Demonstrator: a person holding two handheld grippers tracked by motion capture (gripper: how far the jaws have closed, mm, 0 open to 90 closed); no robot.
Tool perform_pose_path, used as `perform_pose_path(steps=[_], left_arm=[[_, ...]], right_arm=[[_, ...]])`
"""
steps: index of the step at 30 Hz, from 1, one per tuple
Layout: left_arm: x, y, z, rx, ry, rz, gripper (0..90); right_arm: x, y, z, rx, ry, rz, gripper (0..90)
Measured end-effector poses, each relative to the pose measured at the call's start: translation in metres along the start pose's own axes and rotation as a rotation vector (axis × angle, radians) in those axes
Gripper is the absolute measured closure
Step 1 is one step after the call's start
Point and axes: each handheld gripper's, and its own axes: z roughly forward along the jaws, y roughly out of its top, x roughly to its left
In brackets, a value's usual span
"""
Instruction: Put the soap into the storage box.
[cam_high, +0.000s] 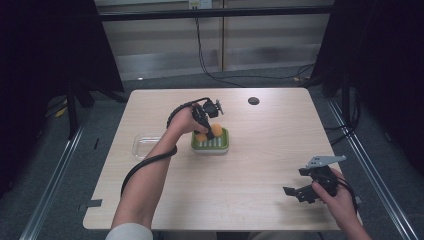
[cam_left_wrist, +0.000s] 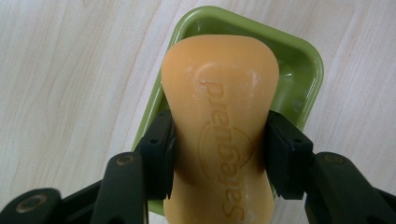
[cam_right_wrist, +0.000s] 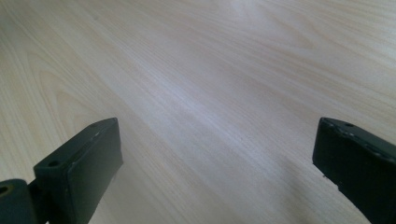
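Nearest the lens in the left gripper view: black pads (cam_left_wrist: 159, 154) clamped on the waist of an orange soap bar (cam_left_wrist: 219, 126), one pad pressed to each narrowed flank. Stamped lettering ran along the bar's upper face, away from the jaws. Just beyond and beneath the bar's far end, a green soap dish (cam_left_wrist: 306, 60) on pale wood, its rim showing past the soap on both sides. Whether the bar's far end touched the dish or hung just above it could not be told. Seen from the high view, left gripper (cam_high: 204, 131) pointed down over the green dish (cam_high: 223, 146), orange showing at its tips, with its cable looped back along the forearm. Just beside that gripper on the forearm's outer side, a clear shallow tray (cam_high: 142, 145) lay flat on the table (cam_high: 260, 165). Farther off, beyond the gripper, a small dark round disc (cam_high: 253, 100) sat near the table's far edge. Well apart from all this, right gripper (cam_high: 296, 190) rested near the table's near corner, held in the person's hand. Jaws there stood wide apart in the right gripper view, with bare wood grain between them.
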Motion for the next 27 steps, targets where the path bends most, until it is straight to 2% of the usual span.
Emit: perform_pose_path(steps=[1,9,27], left_arm=[[-0.001,0.0,0.001,-0.003,0.0,-0.008,49.6],[0.0,0.002,0.003,0.008,0.003,0.01,49.6],[-0.002,0.002,0.013,0.013,-0.001,0.012,49.5]], right_arm=[[0.0,0.0,0.0,0.001,0.0,0.001,1.3],[0.001,0.0,0.0,0.003,-0.001,0.005,1.3],[0.0,0.0,0.0,0.003,0.001,0.0,1.3]])
